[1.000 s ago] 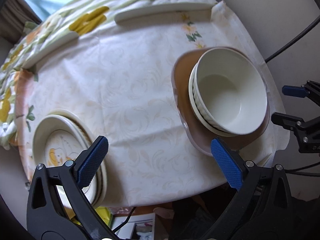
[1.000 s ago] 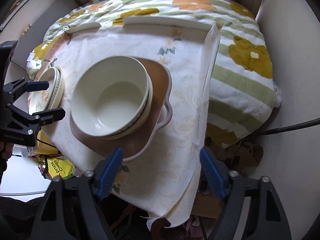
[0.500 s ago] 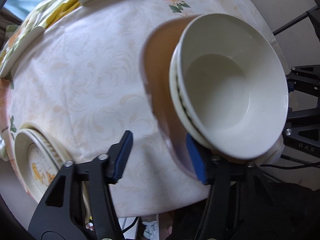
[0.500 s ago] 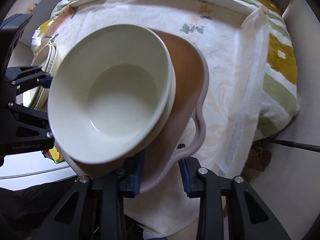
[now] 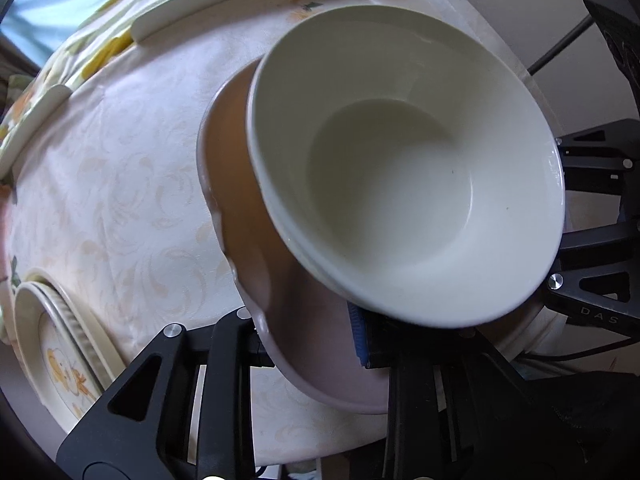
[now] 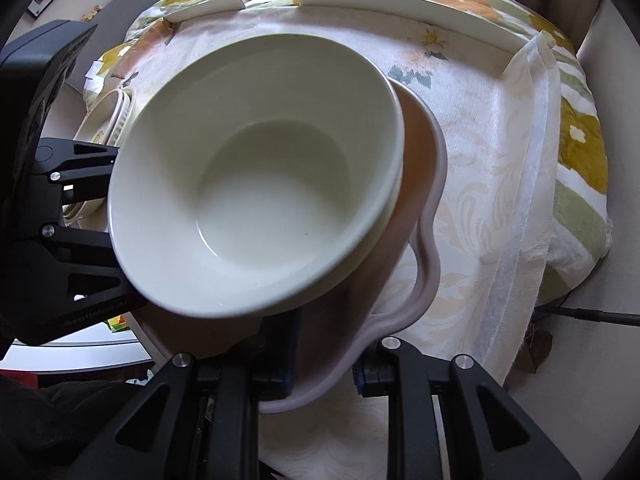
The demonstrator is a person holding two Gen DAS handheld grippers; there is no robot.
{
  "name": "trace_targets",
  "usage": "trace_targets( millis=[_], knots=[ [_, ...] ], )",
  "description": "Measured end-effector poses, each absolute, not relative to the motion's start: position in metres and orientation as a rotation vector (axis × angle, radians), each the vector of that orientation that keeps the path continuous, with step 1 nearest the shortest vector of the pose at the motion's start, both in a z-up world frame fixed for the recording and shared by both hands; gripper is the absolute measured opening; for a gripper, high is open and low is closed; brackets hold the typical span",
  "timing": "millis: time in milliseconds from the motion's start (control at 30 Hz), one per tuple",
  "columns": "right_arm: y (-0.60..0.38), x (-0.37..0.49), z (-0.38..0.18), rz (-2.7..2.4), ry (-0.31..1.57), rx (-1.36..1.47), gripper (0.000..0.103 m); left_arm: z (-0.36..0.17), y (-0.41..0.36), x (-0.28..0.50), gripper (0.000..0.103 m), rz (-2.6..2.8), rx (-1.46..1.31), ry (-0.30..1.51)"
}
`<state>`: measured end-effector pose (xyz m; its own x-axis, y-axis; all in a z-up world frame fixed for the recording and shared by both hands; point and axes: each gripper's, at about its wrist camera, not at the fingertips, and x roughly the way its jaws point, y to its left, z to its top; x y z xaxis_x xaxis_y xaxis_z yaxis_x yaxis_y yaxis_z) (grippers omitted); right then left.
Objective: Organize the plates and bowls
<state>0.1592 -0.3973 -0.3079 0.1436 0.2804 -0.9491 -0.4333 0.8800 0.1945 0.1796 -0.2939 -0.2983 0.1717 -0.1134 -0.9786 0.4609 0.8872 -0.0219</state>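
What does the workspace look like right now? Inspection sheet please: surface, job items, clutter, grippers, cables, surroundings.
Surface: table under a pale patterned tablecloth; white raised edge strips at the far side.
Job's things: nested white bowls sitting on a pink tray; stack of decorated plates at the table's left edge.
Clutter: nothing seen on the table; litter below its near edge, unclear.
Grippers: left gripper and right gripper have just closed, each clamped on the tray's near rim.
Cables: black cable on the floor to the right.
Surroundings: floral bedding behind the table.
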Motion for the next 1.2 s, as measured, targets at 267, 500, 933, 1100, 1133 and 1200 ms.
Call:
trace_targets(
  millis=[267,500,933,1100,1133,1200],
  knots=[
    [-0.382,0.153,-0.278,0.555,1.261,-0.2,0.02,-0.259,-0.276,0.165,0.023,-0.345,0.302,1.25],
    [-0.338,0.143,-0.239,0.587,1.205,-0.278,0.02,-0.213,-0.226,0.149,0.023,-0.306,0.276,1.185],
    [-0.192,0.128,-0.222,0.581,1.194,-0.306,0.02,-0.204,-0.08,0.136,0.023,-0.311,0.282,1.19],
    [-0.14,0.125,-0.239,0.572,1.229,-0.281,0.02,-0.221,-0.035,0.136,0.023,-0.32,0.295,1.226],
    [-0.135,0.125,-0.242,0.569,1.237,-0.275,0.02,-0.224,-0.027,0.137,0.023,-0.321,0.297,1.232],
    [-0.122,0.126,-0.248,0.56,1.25,-0.27,0.02,-0.231,-0.017,0.139,0.023,-0.325,0.301,1.241]
  ],
)
